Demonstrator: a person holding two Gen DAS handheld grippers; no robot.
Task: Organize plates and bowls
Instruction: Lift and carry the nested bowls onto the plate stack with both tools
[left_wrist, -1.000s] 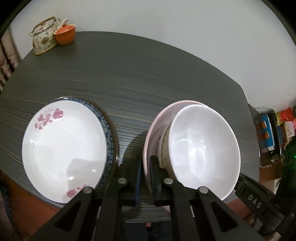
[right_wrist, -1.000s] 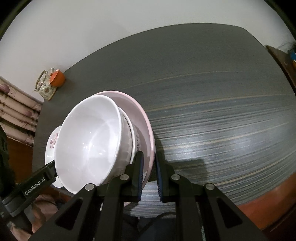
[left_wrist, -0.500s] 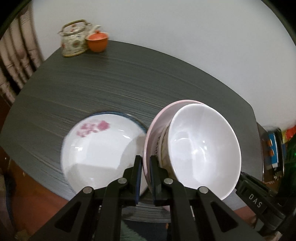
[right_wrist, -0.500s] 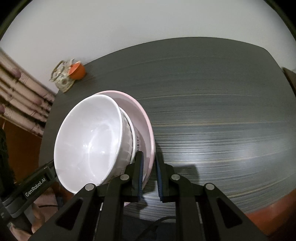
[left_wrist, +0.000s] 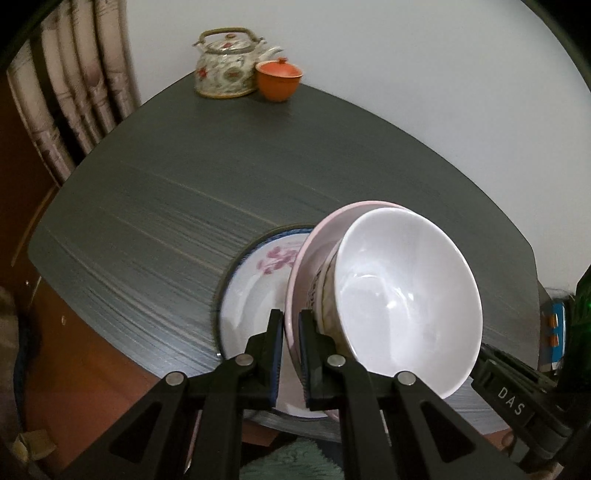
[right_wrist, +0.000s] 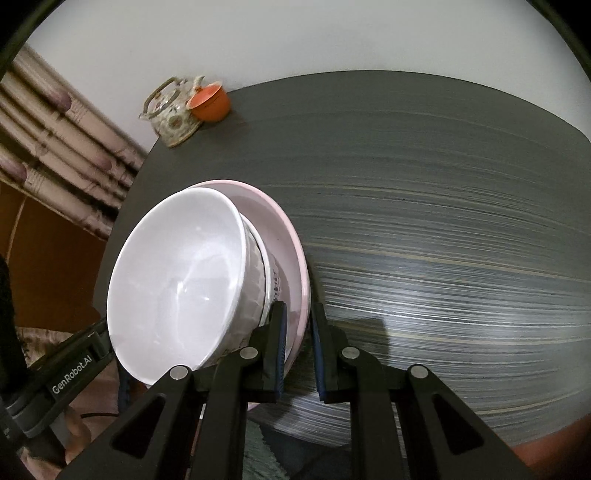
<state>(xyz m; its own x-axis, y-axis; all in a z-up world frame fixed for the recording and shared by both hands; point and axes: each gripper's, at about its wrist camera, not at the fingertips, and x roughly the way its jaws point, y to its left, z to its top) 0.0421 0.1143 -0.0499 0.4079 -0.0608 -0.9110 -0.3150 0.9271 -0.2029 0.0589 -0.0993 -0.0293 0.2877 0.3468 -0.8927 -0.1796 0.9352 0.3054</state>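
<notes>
Pink plate (left_wrist: 314, 251), carrying stacked white bowls (left_wrist: 406, 295), sits lower centre, its rim clamped by left tool (left_wrist: 291, 328) and right tool (right_wrist: 298, 321), above a flowered plate (left_wrist: 258, 280) on the desk (left_wrist: 184, 184).

left gripper (left_wrist: 291, 354): two black fingers, each faced inside with a thin dark-blue pad
left gripper linkage: black angular arms with triangular cut-outs, four round silver pivot pins in a row below the fingers
right gripper (right_wrist: 297, 349): same black build, dark-blue pads (right_wrist: 318, 354) on the fingers' inner faces, four silver pins
markings: "DAS" in pale letters on the right gripper's black body, lower right of the left gripper; "GenRobot.AI" in white on the left gripper's body, lower left of the right gripper
</notes>
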